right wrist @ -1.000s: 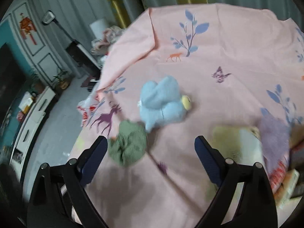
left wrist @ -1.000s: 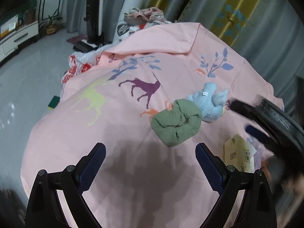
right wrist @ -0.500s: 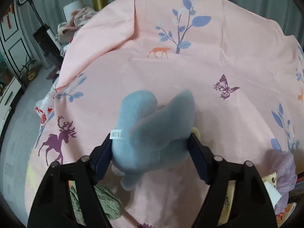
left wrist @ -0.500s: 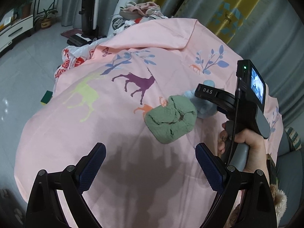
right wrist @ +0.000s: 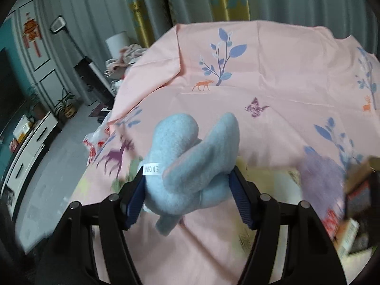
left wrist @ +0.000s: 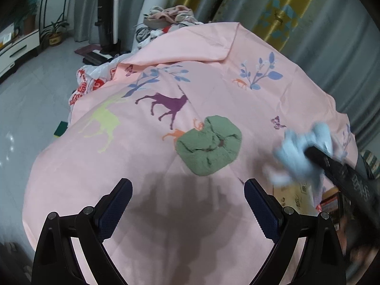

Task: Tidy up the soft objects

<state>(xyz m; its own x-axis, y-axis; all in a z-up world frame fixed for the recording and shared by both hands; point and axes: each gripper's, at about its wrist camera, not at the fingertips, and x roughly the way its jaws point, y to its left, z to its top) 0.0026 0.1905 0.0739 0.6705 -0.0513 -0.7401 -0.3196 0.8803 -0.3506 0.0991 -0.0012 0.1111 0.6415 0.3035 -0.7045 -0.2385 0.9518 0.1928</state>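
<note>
My right gripper (right wrist: 187, 190) is shut on a light blue plush toy (right wrist: 190, 163) and holds it above the pink printed sheet (right wrist: 273, 76). In the left wrist view the toy (left wrist: 299, 152) is blurred at the right, off the sheet, with the right gripper's dark body behind it. A green folded cloth (left wrist: 209, 144) lies on the sheet (left wrist: 118, 166) in the middle. My left gripper (left wrist: 187, 204) is open and empty, hovering in front of the green cloth.
A purple soft item (right wrist: 320, 175) and paper packets (right wrist: 268, 178) lie at the sheet's right edge, with boxes (right wrist: 356, 201) beside them. A pile of clothes (left wrist: 168, 16) sits beyond the far edge. Grey floor (left wrist: 28, 95) lies to the left.
My right gripper closed on the blue plush toy, lifted it off the sheet and carried it to the right, away from the green cloth. My left gripper stayed open in place.
</note>
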